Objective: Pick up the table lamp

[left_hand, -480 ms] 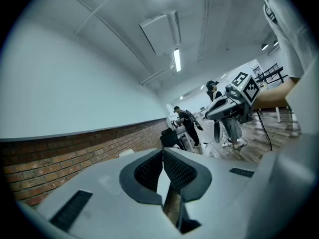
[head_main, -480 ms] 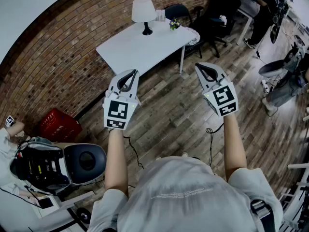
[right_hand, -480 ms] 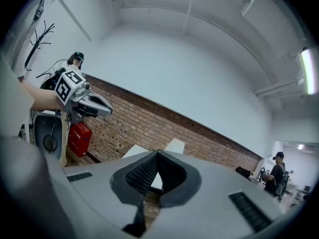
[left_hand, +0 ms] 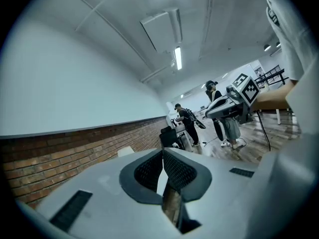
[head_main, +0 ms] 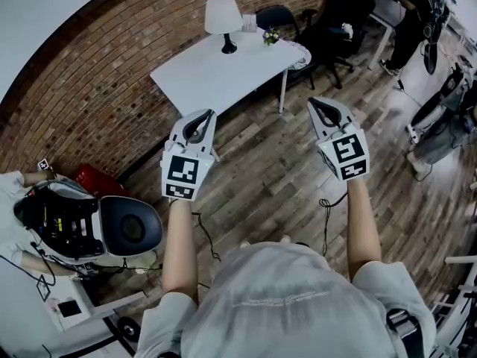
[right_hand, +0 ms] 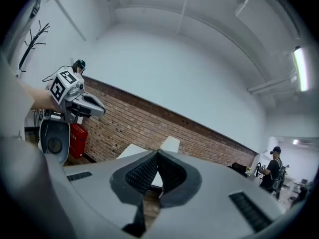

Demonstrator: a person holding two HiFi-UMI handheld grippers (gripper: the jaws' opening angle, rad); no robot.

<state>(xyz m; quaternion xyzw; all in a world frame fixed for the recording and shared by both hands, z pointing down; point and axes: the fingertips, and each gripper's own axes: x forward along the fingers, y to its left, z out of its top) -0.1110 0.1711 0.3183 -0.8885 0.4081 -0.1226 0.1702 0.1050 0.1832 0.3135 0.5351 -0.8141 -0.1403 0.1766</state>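
The table lamp [head_main: 223, 18] has a white shade and a black foot and stands upright at the far end of a white table [head_main: 216, 77]. In the right gripper view its shade [right_hand: 170, 144] shows just beyond the jaws. My left gripper [head_main: 202, 115] is held in the air in front of the table's near edge, well short of the lamp. Its jaws are shut with nothing between them [left_hand: 163, 152]. My right gripper [head_main: 320, 104] hovers over the wood floor to the right of the table, also shut and empty [right_hand: 158, 154].
A small flower pot [head_main: 270, 36] sits on the table right of the lamp. Black office chairs [head_main: 335, 13] stand behind it. A red crate [head_main: 95, 179] and a cart with a round black seat [head_main: 130, 228] are at left. A person [head_main: 412, 13] stands at back right.
The cart and the person at the left edge have moved up and now cover part of the red crate. Both grippers have shifted slightly to the right and stay shut.
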